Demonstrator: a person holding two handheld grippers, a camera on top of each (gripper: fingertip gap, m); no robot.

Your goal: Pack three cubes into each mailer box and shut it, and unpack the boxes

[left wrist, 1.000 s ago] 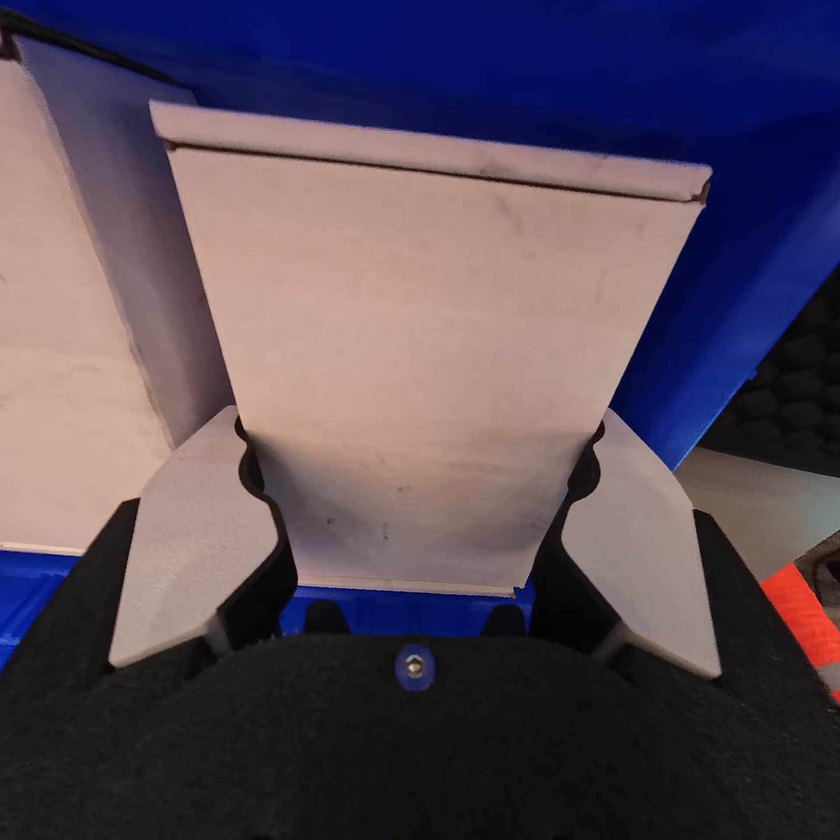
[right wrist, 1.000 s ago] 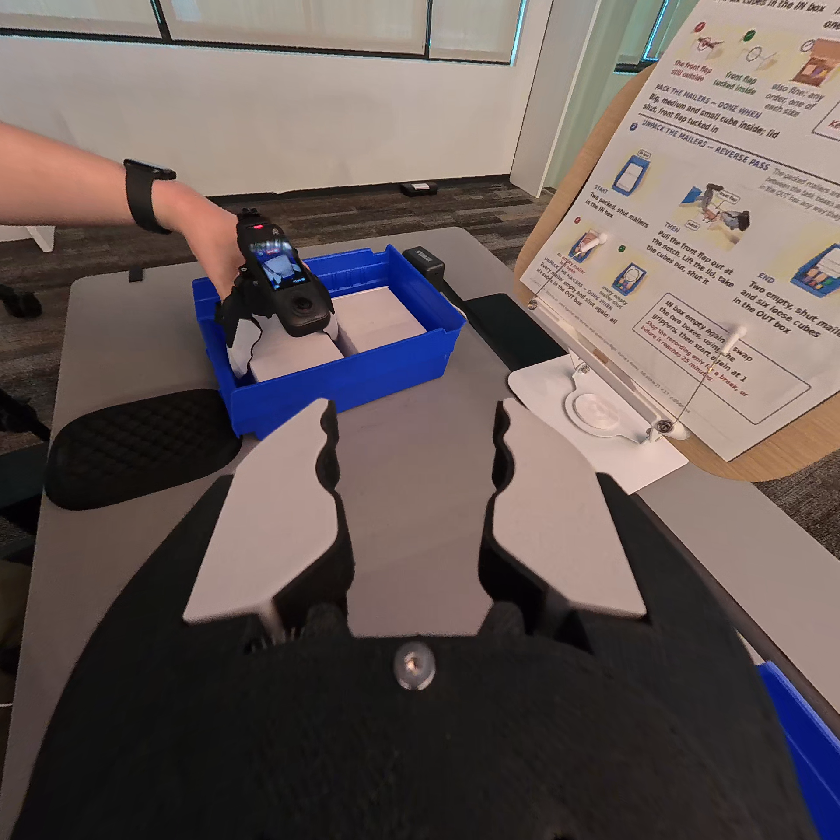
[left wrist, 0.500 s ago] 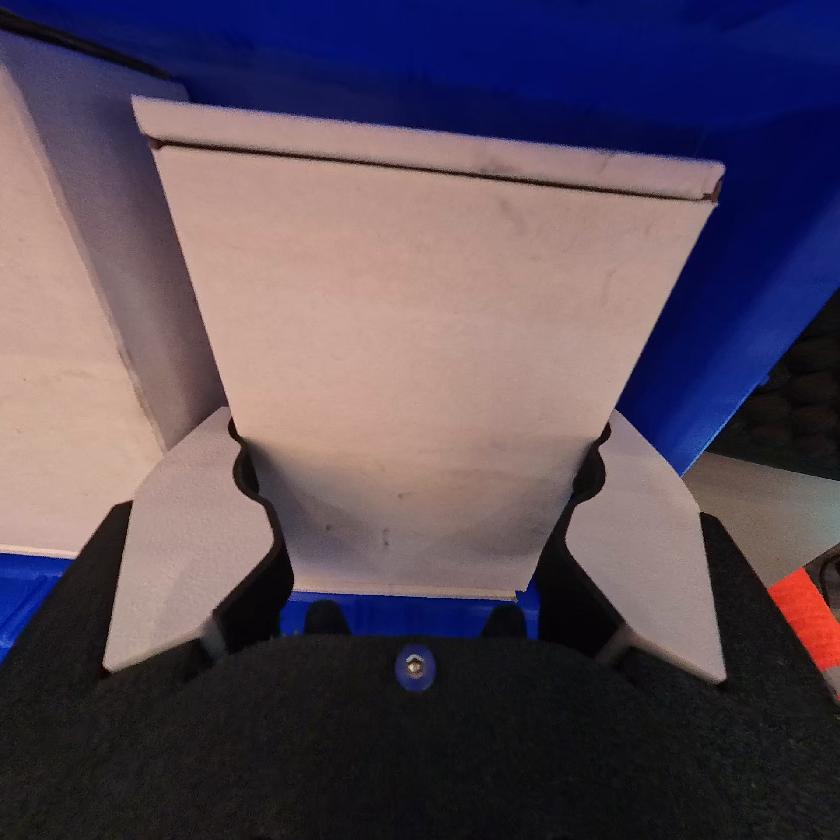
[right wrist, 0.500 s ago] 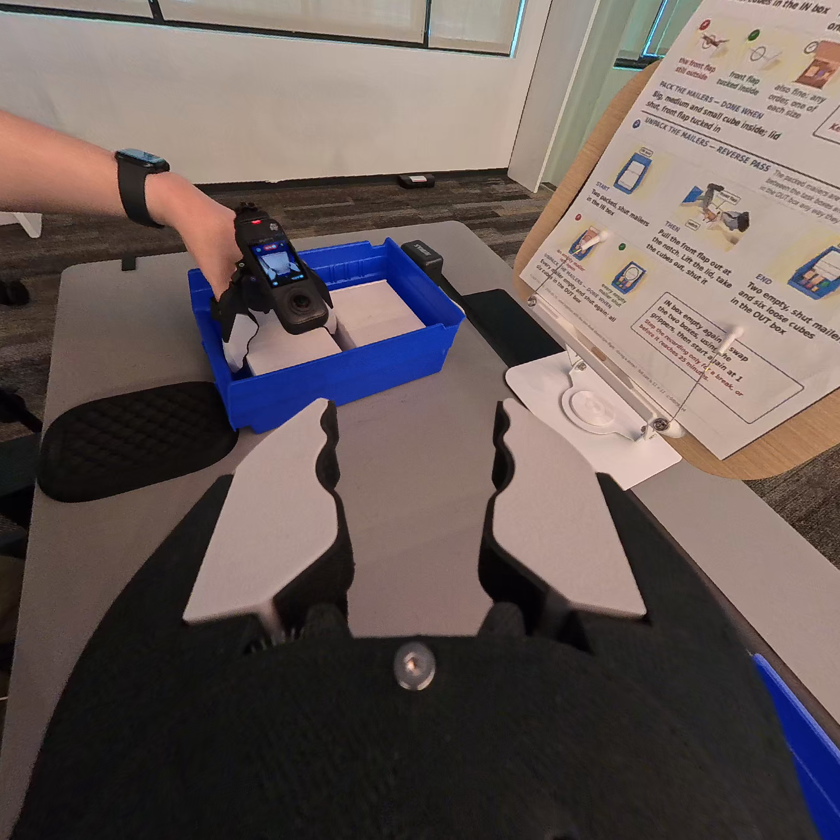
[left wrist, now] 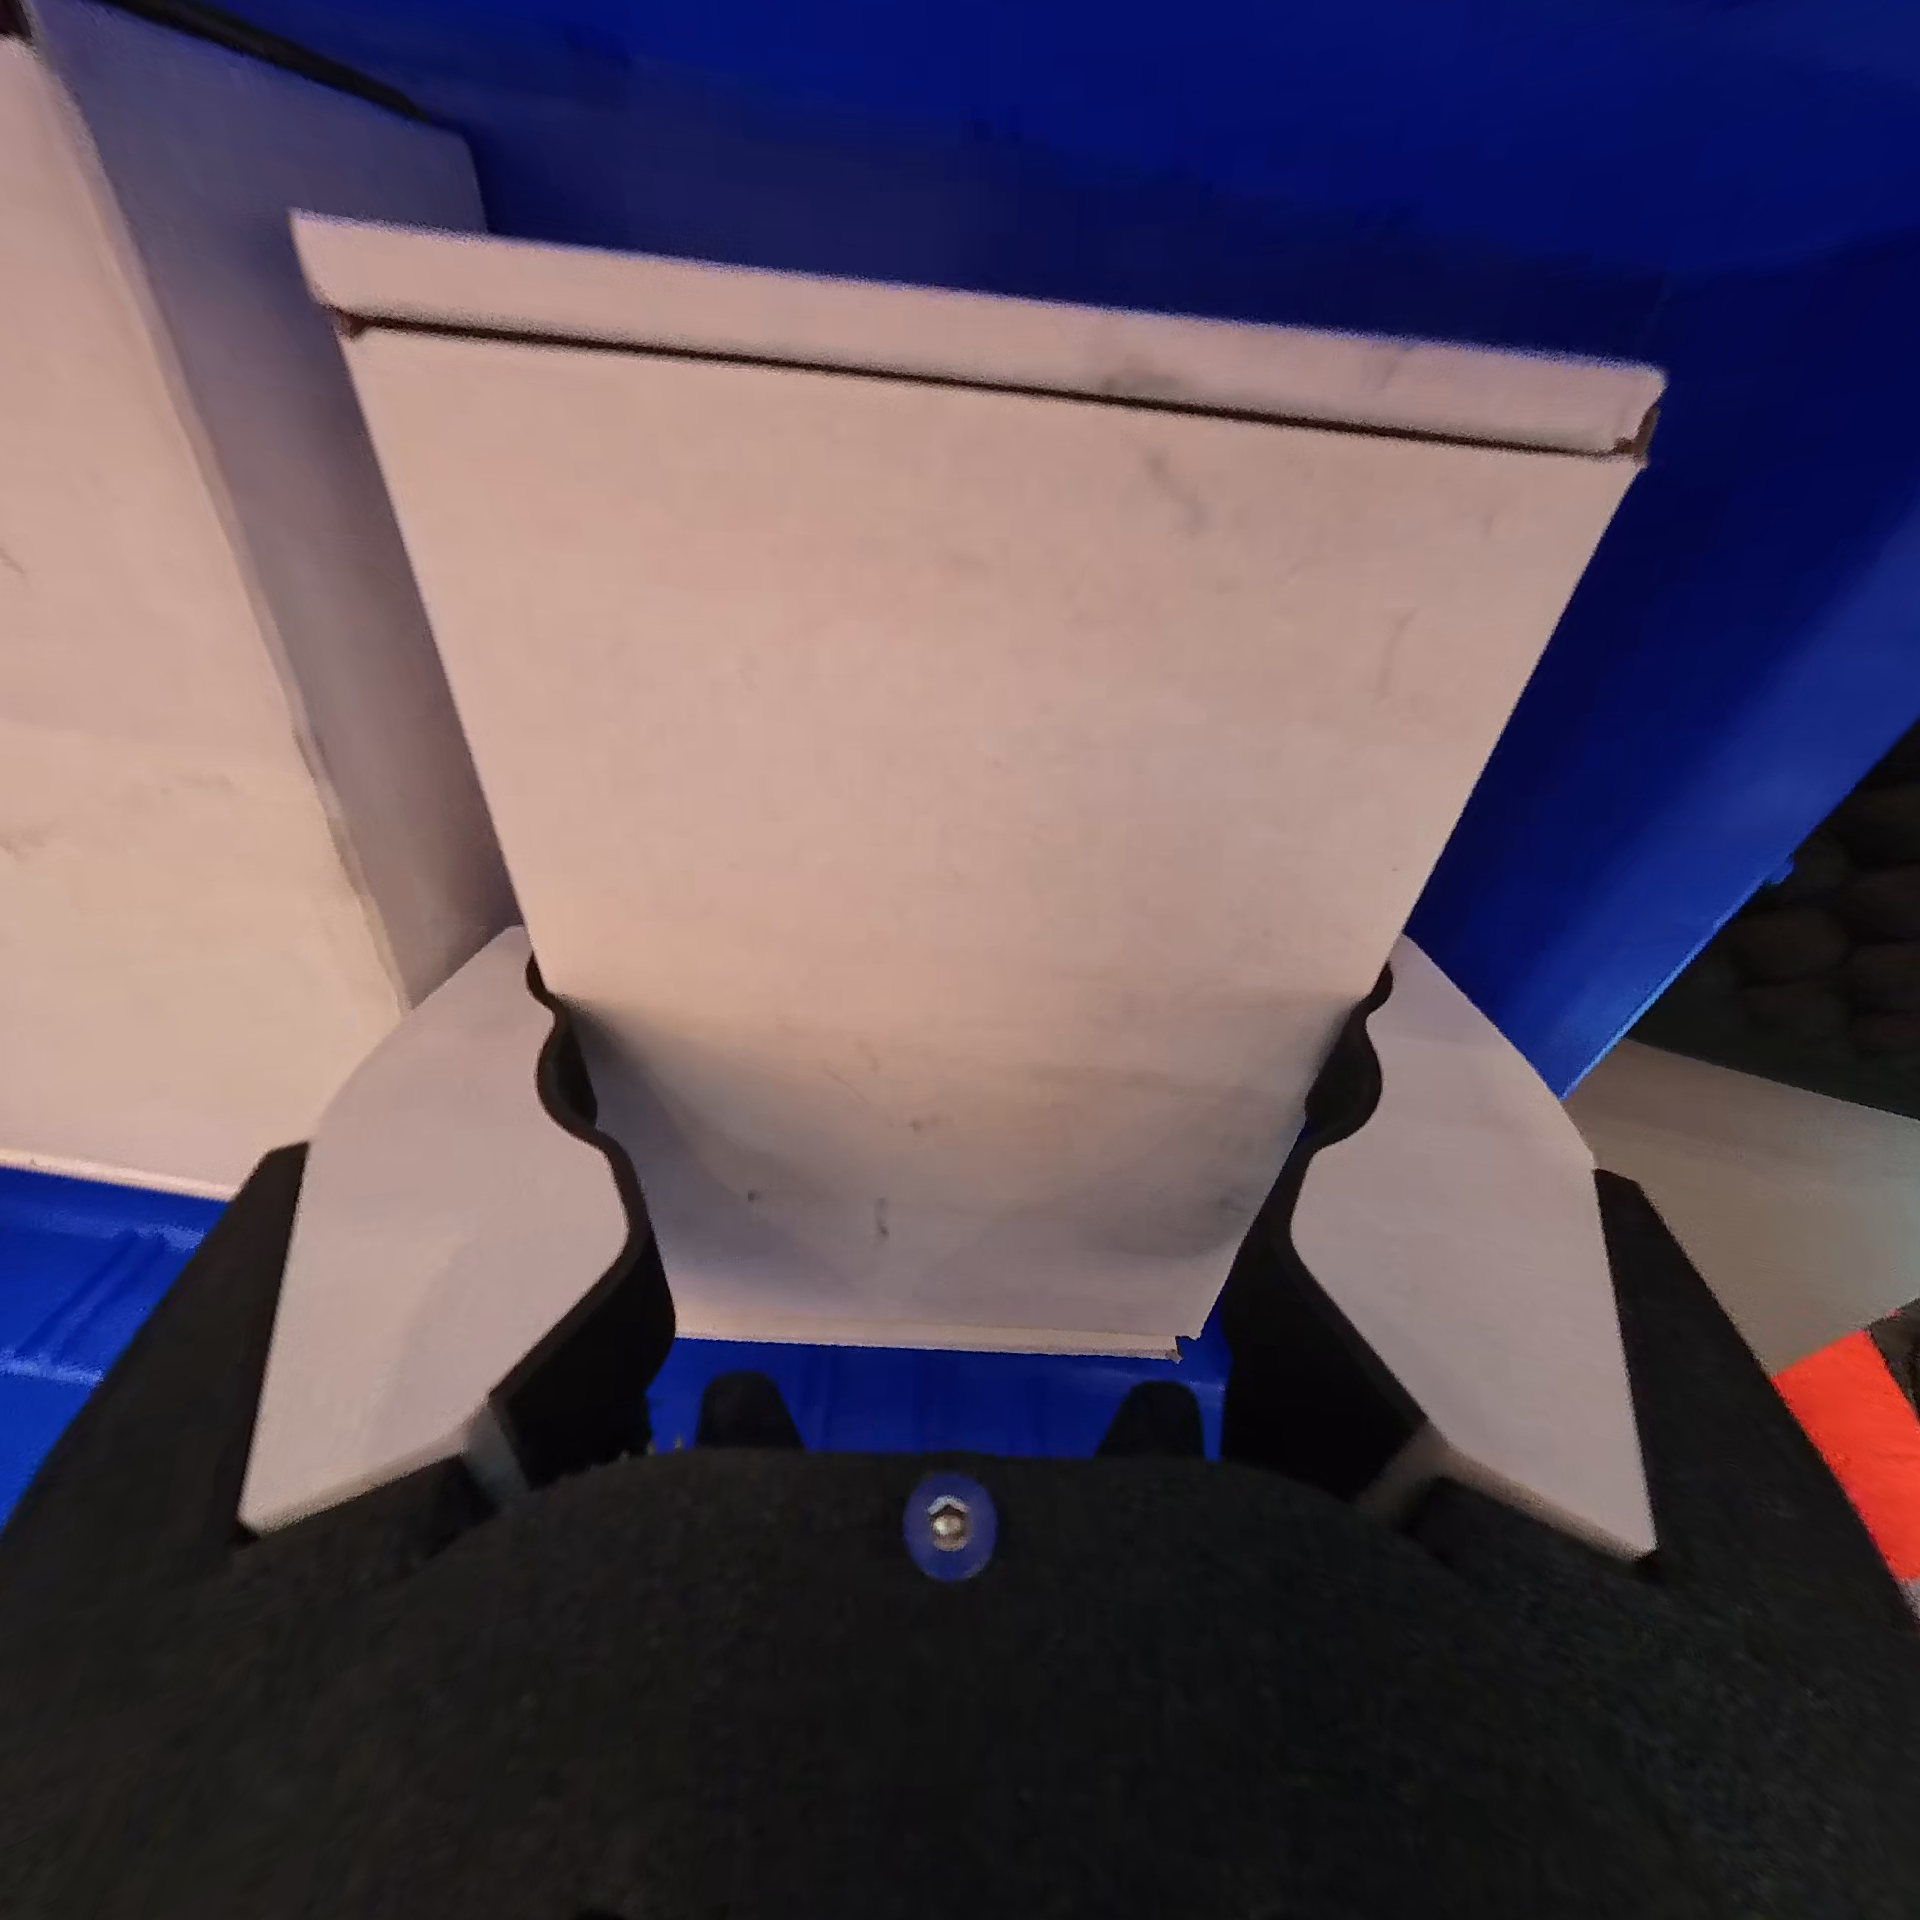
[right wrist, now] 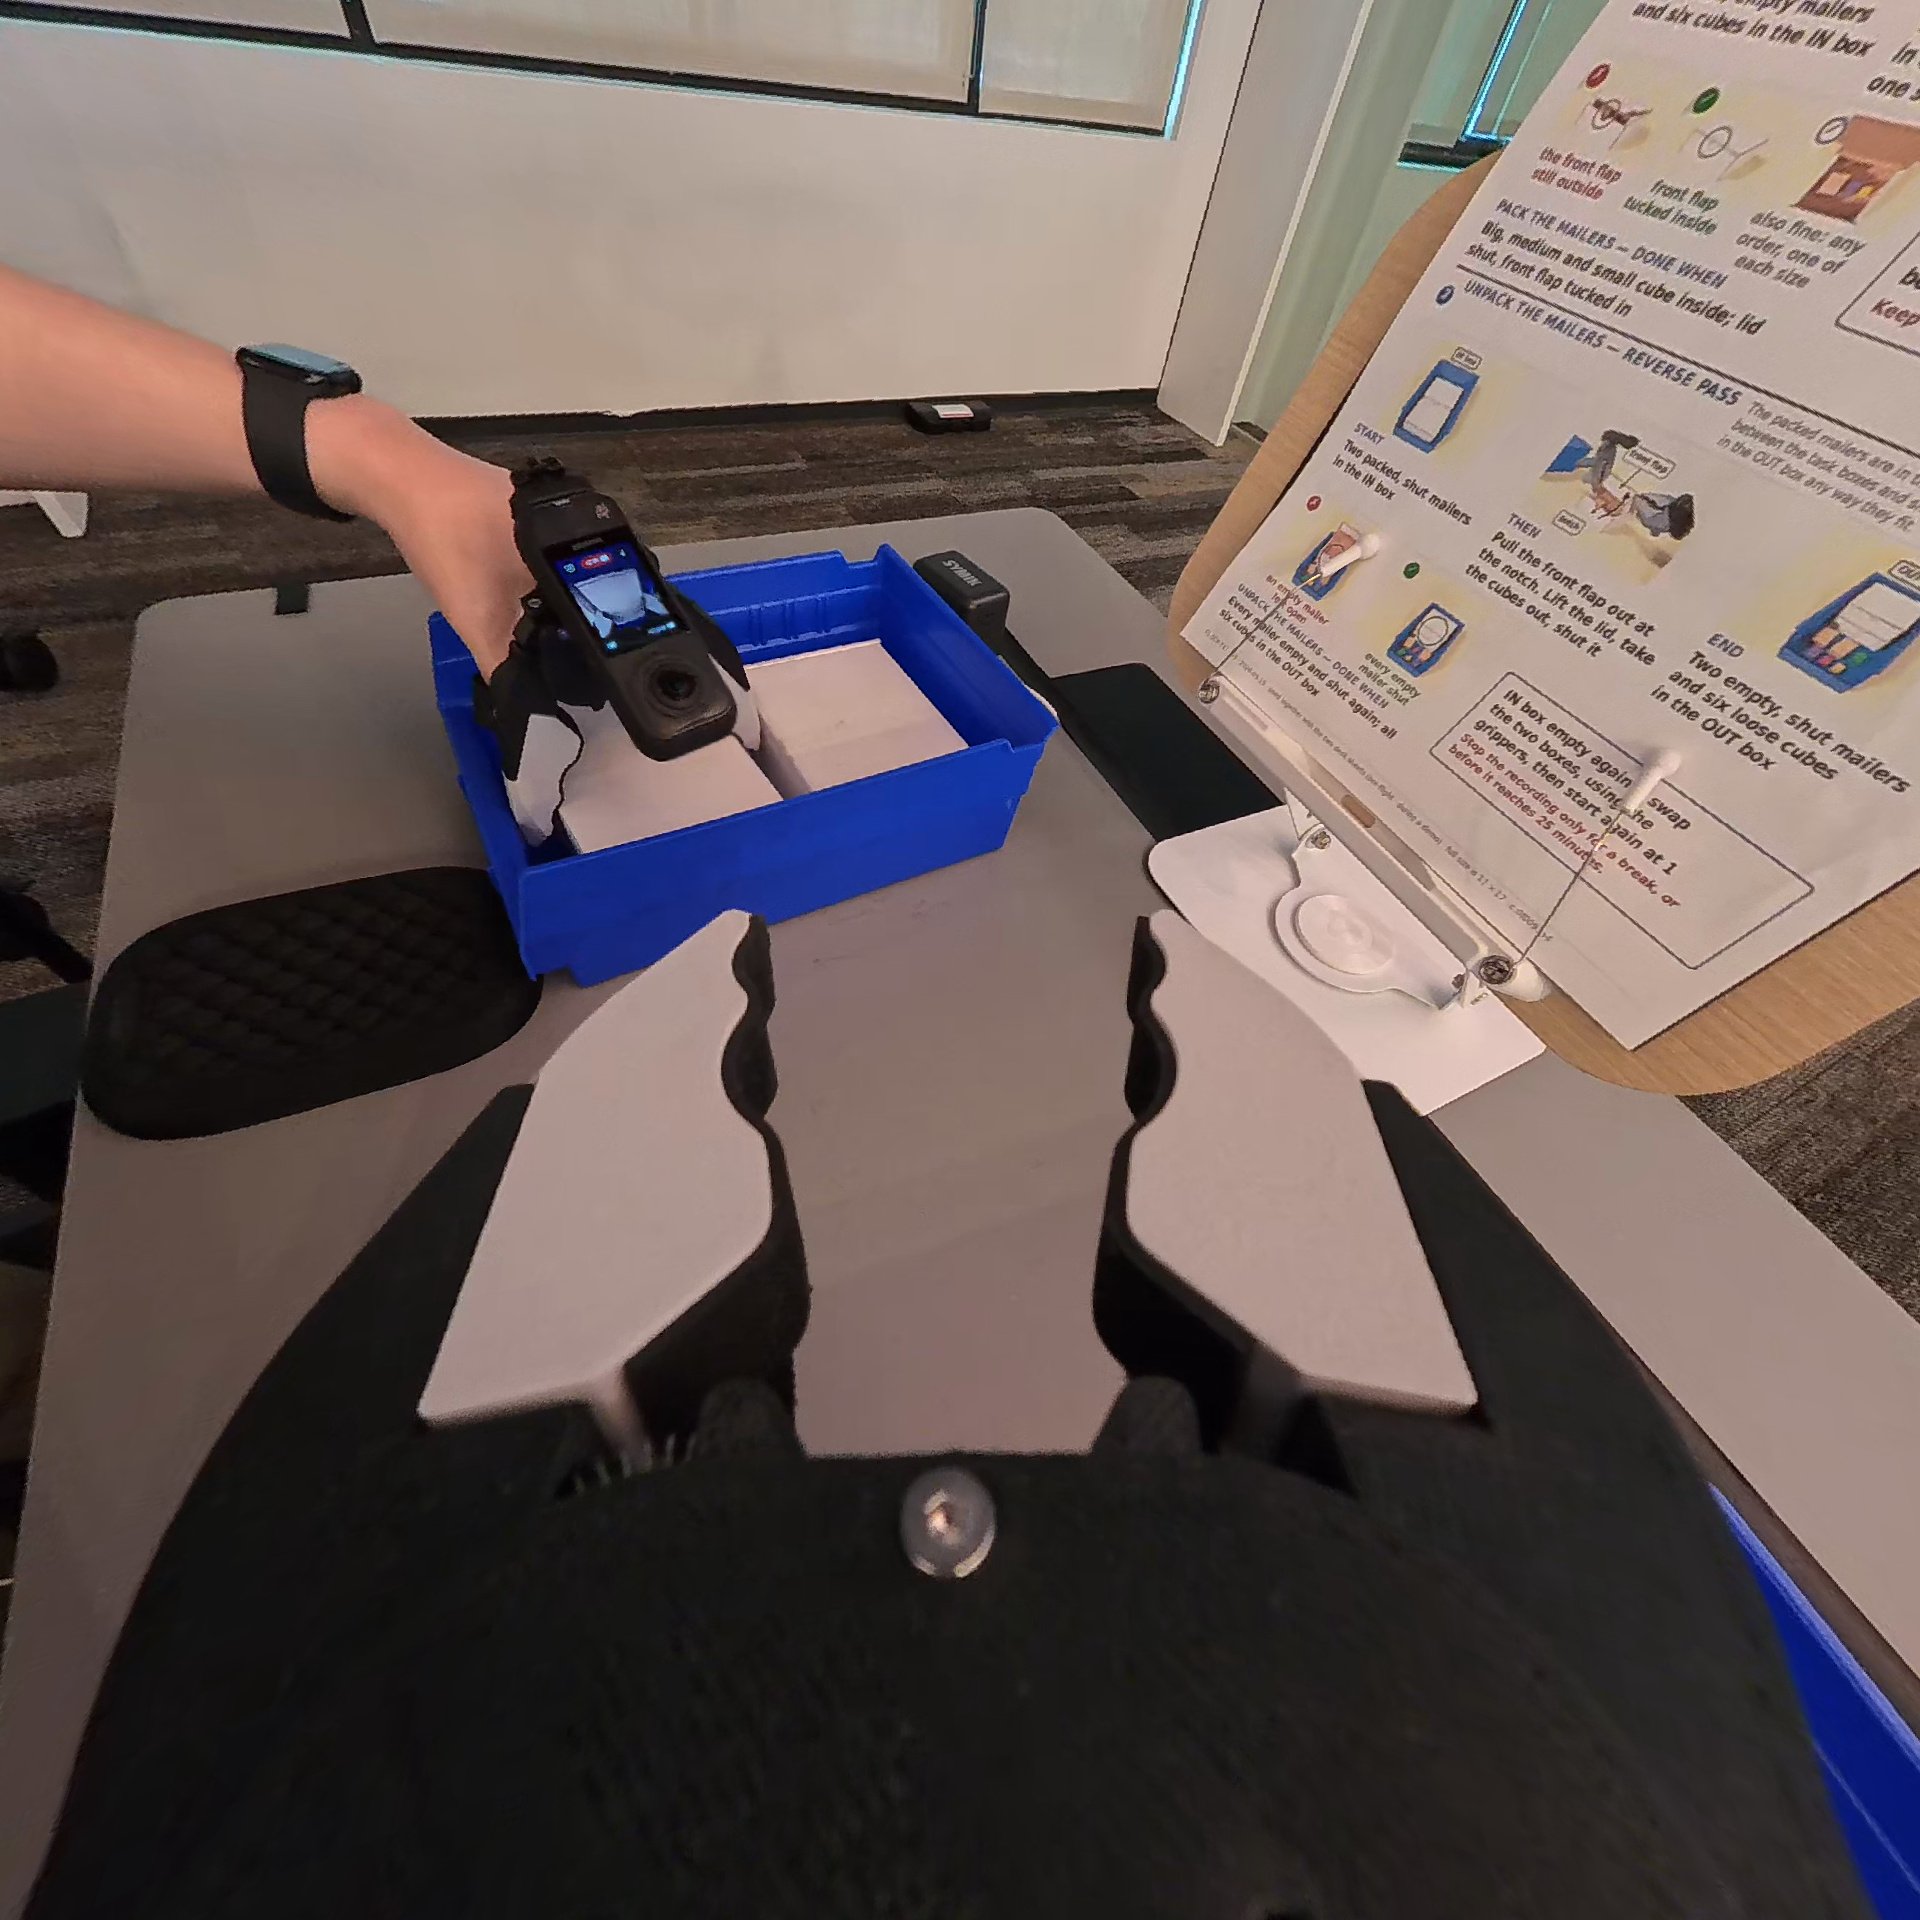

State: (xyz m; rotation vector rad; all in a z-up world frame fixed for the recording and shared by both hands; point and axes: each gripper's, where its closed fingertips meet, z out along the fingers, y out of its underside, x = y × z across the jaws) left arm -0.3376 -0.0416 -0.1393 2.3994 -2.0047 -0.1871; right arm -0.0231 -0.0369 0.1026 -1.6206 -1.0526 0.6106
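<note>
Two white shut mailer boxes lie side by side in a blue bin (right wrist: pixel 779 873). My left gripper (left wrist: pixel 956 961) is down in the bin and shut on the left mailer box (left wrist: pixel 966 779), one finger pressed on each side of it. The second mailer (left wrist: pixel 135 831) lies beside it. In the right wrist view a hand holds the left gripper (right wrist: pixel 634 748) over that held mailer (right wrist: pixel 665 800), with the second mailer (right wrist: pixel 852 707) to its right. My right gripper (right wrist: pixel 948 935) is open and empty above the grey table (right wrist: pixel 935 1143). No cubes are in view.
A black mesh pad (right wrist: pixel 301 987) lies left of the bin. An instruction board (right wrist: pixel 1610 520) on a white stand base (right wrist: pixel 1340 935) stands at the right. A small black device (right wrist: pixel 966 592) sits behind the bin. Another blue bin's edge (right wrist: pixel 1849 1714) shows at bottom right. The tips of one gripper are about 40 cm away from the tips of the other.
The left gripper keeps its hold on the mailer and shifts only slightly in the bin. The right gripper stays open and almost still.
</note>
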